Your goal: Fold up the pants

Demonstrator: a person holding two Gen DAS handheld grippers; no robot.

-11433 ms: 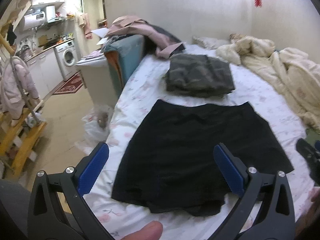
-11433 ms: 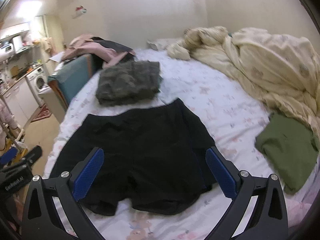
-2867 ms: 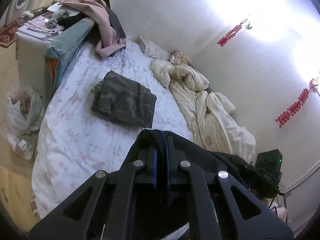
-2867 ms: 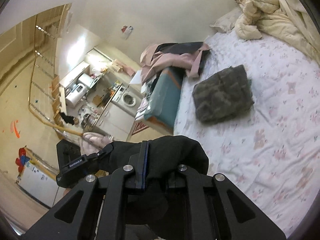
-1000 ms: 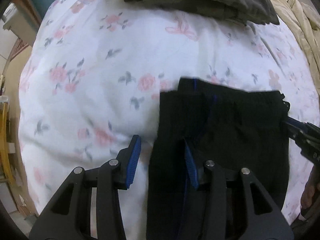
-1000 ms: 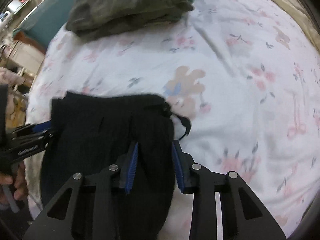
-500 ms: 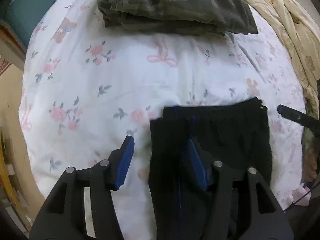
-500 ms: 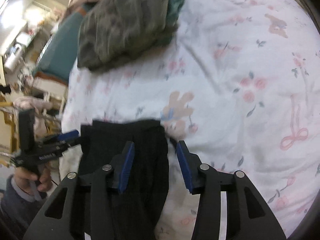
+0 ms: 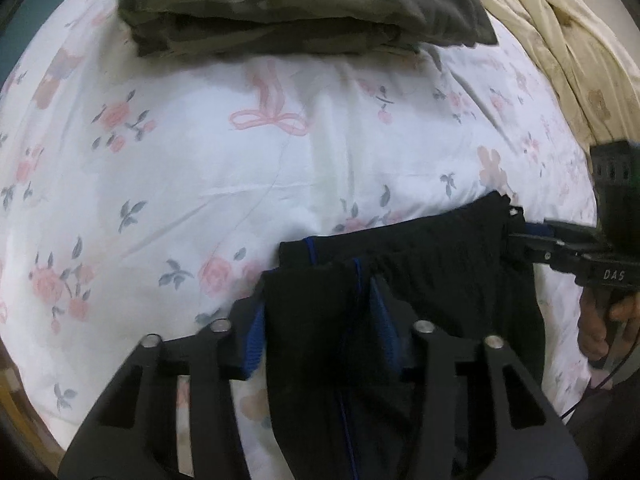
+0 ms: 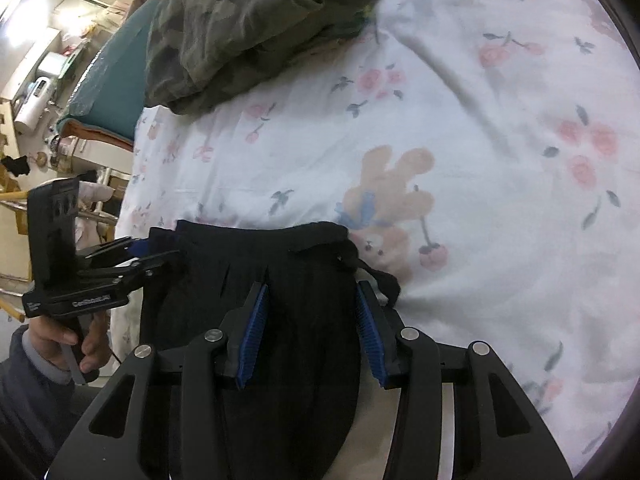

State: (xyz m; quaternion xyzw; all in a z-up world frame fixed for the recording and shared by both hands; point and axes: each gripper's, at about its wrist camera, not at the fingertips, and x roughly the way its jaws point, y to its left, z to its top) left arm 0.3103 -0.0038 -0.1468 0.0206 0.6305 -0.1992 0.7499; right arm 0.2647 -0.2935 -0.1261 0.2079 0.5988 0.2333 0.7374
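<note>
The black shorts (image 9: 440, 264) lie folded on the flowered sheet (image 9: 200, 160), waistband toward the far side; they also show in the right wrist view (image 10: 280, 272). My left gripper (image 9: 320, 320) is open, its blue pads astride the shorts' left edge. It shows from the side in the right wrist view (image 10: 136, 256). My right gripper (image 10: 310, 320) is open over the shorts' right edge, near the drawstring (image 10: 380, 280). It shows in the left wrist view (image 9: 536, 240) at the shorts' right corner.
Folded camouflage pants (image 9: 300, 8) lie on the bed just beyond the shorts, also in the right wrist view (image 10: 248, 28). A cream duvet (image 9: 580, 48) is bunched at the right. The bed's left edge and a teal cabinet (image 10: 116, 80) are at the left.
Both grippers have opened and let go of the shorts, which now rest folded on the sheet. Over the last half second both drew closer to the bed.
</note>
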